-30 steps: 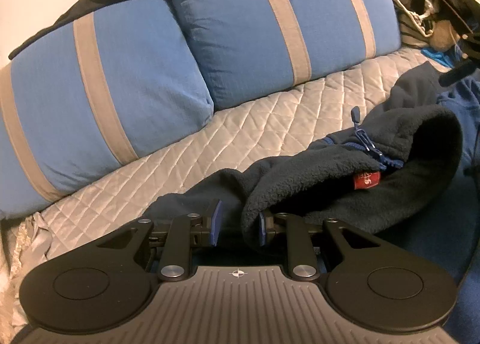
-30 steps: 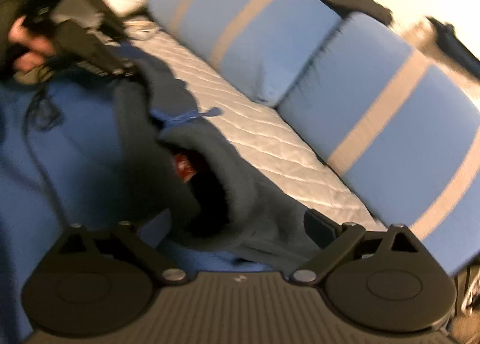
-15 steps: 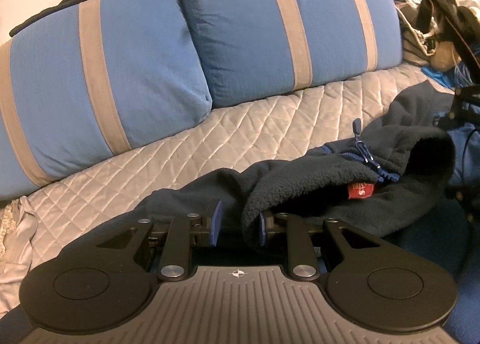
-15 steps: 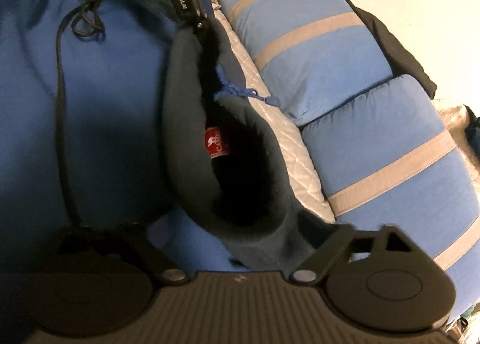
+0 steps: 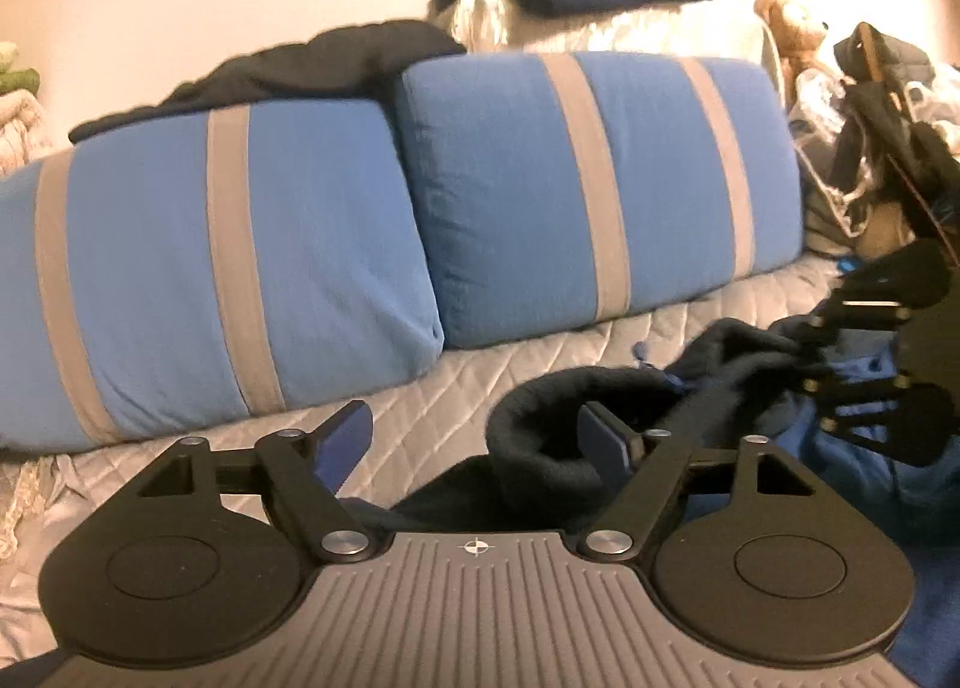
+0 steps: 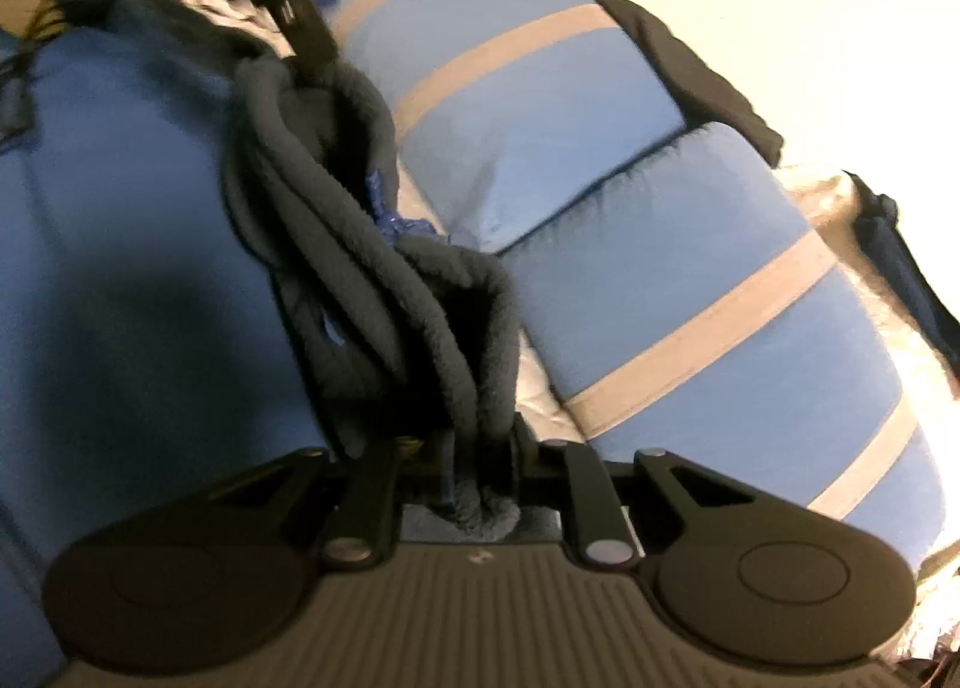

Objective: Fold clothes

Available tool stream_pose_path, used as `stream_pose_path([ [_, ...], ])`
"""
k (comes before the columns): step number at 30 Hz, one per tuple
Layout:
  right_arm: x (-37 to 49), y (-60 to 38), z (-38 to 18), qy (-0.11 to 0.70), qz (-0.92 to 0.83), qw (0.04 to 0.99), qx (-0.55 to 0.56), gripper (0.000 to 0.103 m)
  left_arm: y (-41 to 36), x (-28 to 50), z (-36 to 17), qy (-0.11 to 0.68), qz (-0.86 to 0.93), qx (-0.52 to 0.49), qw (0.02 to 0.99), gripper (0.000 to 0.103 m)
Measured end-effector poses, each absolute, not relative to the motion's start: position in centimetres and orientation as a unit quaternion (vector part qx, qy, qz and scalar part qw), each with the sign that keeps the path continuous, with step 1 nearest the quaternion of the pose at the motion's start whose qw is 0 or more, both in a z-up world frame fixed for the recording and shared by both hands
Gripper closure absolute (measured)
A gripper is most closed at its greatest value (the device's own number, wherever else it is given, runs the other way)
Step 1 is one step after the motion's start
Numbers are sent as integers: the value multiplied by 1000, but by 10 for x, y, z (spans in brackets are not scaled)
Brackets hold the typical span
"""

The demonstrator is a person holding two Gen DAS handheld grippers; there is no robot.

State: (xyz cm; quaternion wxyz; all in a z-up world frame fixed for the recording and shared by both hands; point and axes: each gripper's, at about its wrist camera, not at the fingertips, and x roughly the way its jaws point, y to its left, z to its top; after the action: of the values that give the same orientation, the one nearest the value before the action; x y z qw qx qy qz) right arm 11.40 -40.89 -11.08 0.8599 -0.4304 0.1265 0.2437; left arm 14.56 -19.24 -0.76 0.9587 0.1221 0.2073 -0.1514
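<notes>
The right gripper was closing on the bunched dark navy fleece garment, taking it over. The left gripper was opening (fleece lay between its jaws, unpressed), probably to regrip elsewhere.

Left gripper tilted slightly downward, jaws spread and opening, pads clear of the dark fleece between them; right gripper angled down, jaws closing tight on a bunched fold of that fleece.
</notes>
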Motion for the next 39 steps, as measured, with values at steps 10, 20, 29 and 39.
stream_pose_path([
  [10, 165, -387, -99, 95, 176, 878, -435, 89, -197, 142, -32, 244, -135, 161, 947, 27],
  [20, 239, -360, -103, 74, 115, 878, -458, 91, -198, 138, -45, 242, -131, 166, 947, 27],
  [29, 296, -343, -123, 151, 79, 892, -419, 35, -201, 141, -48, 249, -134, 164, 945, 27],
  [39, 259, -371, -91, 228, 140, 930, -253, 0, -193, 140, -36, 226, -73, 156, 959, 27],
])
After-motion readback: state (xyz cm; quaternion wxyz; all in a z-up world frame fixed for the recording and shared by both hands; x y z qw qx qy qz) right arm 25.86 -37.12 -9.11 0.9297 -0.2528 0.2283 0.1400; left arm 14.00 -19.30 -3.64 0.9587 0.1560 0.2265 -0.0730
